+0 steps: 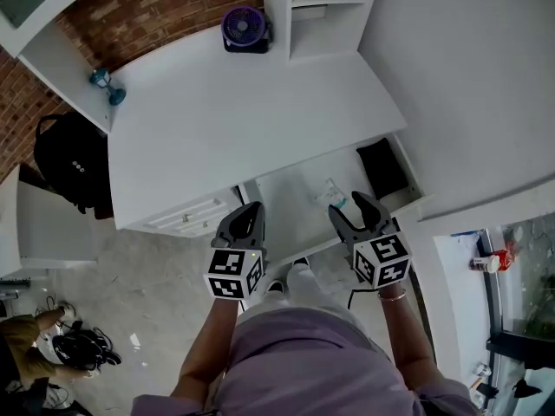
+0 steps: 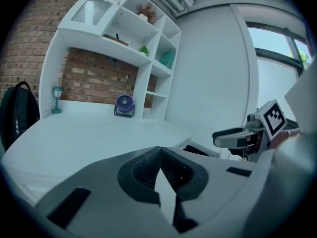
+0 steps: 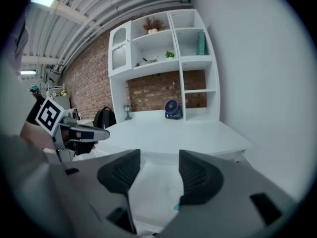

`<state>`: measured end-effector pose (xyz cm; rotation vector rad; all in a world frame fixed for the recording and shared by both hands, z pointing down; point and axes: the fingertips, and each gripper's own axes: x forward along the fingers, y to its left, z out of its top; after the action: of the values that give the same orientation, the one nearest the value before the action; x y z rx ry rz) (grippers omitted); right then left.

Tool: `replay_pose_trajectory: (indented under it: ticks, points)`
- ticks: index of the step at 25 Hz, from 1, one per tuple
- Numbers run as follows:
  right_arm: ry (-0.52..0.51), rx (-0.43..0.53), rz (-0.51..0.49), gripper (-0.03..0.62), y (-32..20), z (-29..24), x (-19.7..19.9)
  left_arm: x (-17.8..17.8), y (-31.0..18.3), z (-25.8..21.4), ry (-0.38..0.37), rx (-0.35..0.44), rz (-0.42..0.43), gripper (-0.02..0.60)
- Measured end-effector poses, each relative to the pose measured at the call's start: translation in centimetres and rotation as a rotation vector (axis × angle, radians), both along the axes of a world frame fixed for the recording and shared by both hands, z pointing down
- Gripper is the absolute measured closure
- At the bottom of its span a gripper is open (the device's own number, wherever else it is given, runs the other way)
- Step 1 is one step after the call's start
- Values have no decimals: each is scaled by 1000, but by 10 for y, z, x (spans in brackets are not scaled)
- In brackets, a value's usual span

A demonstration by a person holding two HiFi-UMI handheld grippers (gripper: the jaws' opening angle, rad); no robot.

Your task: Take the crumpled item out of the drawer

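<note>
White desk point(image 1: 243, 120) carries a purple fan point(image 1: 245, 29) and a small teal lamp point(image 1: 106, 85); a black backpack point(image 1: 74, 167) sits beside it. Its drawer point(image 1: 286, 193) stands open with the crumpled item point(image 1: 334, 196), clear with a teal bit, lying inside near a black object point(image 1: 381, 167). The left gripper point(image 1: 251, 208) hangs over the drawer's front with jaw tips meeting on nothing. The right gripper point(image 1: 351, 208) hovers just above the crumpled item, jaws wide and empty. Black-and-white square markers cover both cubes. Print on a red-labelled bottle point(image 1: 501, 258) is too small to read.
</note>
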<state>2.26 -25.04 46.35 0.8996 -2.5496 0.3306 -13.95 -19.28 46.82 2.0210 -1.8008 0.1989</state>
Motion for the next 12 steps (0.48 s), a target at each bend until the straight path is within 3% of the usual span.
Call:
replay_pose_trajectory:
  ticks: [12]
  points:
    - [196,-144,-155,341,-25,86,-10,-17,11,11,6,-42,-147,580]
